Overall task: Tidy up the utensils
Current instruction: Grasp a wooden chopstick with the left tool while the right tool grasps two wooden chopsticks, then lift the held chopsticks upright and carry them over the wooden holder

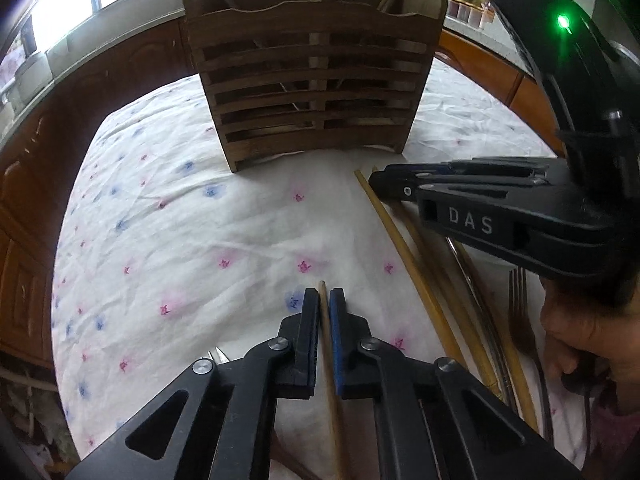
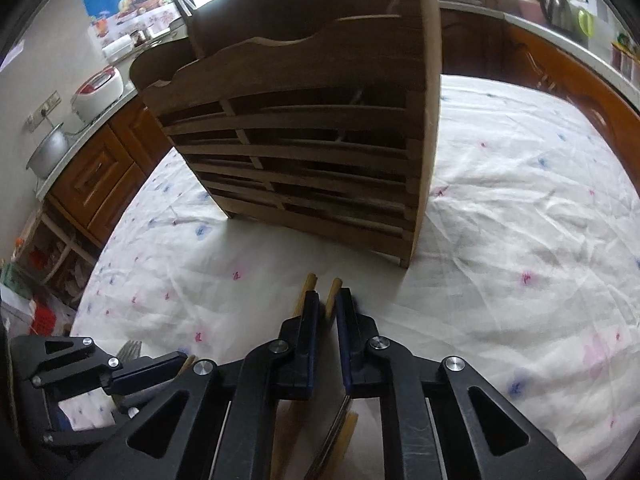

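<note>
Left gripper [image 1: 324,300] held low over the floral tablecloth [image 1: 168,216], aimed at the slatted wooden holder [image 1: 316,80], jaws clamped on one chopstick [image 1: 326,336] whose long axis runs along the fingers, tip toward the holder. Right gripper [image 2: 328,304] reaching in beside it, low over loose chopsticks [image 1: 400,248] and a fork [image 1: 520,304]; jaws narrowly apart, one stick tip showing in the gap, grip impossible to confirm.

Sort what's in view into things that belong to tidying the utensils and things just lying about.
Job:
- wooden caddy
- chopstick in left hand-held gripper
- chopsticks under right hand-held gripper
- fork

Lying about:
- rice cooker
- metal pot
- kettle
- floral tablecloth
</note>
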Available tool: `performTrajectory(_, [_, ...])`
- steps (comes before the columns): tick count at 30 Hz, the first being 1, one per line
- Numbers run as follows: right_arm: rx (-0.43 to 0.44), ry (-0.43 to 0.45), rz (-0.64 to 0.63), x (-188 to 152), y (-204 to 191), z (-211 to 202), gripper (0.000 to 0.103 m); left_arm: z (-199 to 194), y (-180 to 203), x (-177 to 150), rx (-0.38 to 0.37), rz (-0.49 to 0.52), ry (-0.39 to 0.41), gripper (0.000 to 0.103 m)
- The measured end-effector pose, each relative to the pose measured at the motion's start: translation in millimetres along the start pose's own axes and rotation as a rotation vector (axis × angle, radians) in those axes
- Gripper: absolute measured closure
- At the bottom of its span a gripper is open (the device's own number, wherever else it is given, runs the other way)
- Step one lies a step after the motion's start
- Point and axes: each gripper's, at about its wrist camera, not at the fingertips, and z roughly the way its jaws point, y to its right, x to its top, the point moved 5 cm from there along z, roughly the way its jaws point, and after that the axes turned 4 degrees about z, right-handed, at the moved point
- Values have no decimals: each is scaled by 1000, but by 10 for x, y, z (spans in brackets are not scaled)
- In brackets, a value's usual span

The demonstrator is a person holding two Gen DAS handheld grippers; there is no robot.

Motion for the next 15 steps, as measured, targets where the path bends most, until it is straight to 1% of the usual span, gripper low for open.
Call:
performTrajectory(3, [31, 5, 28, -13, 26, -36, 96, -21, -48, -14, -14, -33, 13, 100])
performTrajectory(7, [95, 49, 72, -54, 40, -258, 96, -170, -123, -44, -24, -65, 53, 100])
performTrajectory(11, [142, 109, 72, -63, -12, -600, 97, -413, -156, -57, -47, -95, 110, 100])
performTrajectory(15, [162, 165, 60, -46, -69, -919, 97, -681, -168, -92, -64, -115, 167, 100])
